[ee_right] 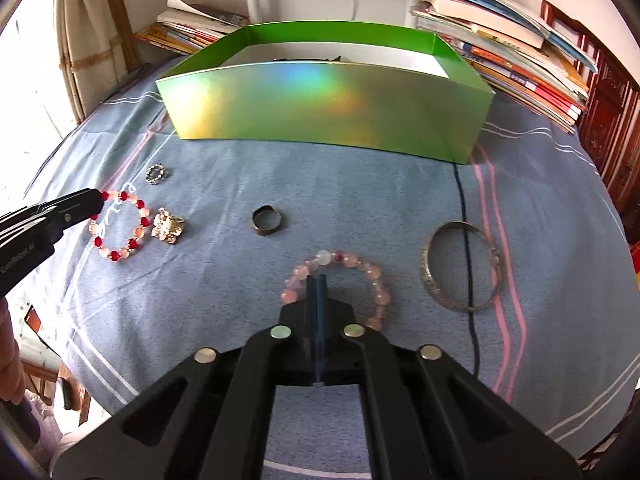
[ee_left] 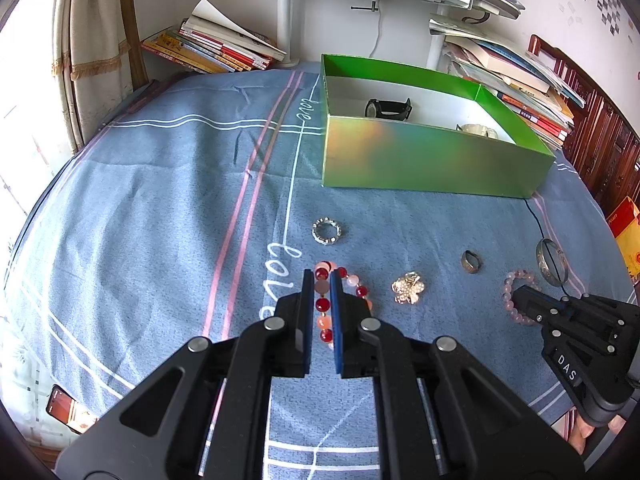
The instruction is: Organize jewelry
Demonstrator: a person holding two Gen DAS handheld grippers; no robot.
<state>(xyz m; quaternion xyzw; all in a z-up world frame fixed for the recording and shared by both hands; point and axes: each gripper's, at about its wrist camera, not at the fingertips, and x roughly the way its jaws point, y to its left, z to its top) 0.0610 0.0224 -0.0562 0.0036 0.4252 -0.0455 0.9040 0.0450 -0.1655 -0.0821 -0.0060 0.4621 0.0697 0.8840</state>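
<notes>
the left hand-held gripper (ee_left: 321, 280) pinches the red bead bracelet (ee_right: 120, 224); the right hand-held gripper (ee_right: 316, 282) is closed on the pink bracelet (ee_right: 340, 280). next likely lift both into the green box (ee_left: 432, 156).

A home bedroom: a blue bedsheet (ee_left: 160, 200), a curtained window (ee_left: 92, 52), stacked books (ee_left: 208, 48) and carved wooden furniture (ee_left: 600, 144).

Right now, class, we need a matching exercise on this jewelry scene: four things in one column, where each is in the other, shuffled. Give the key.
Things
1. watch
2. red bracelet
3. pink bracelet
4. bangle

Places
A. lying across a dark cord
B. between the left gripper fingers
C. inside the green box
D. at the right gripper tips

Pairs: 1-C, 2-B, 3-D, 4-A
</notes>
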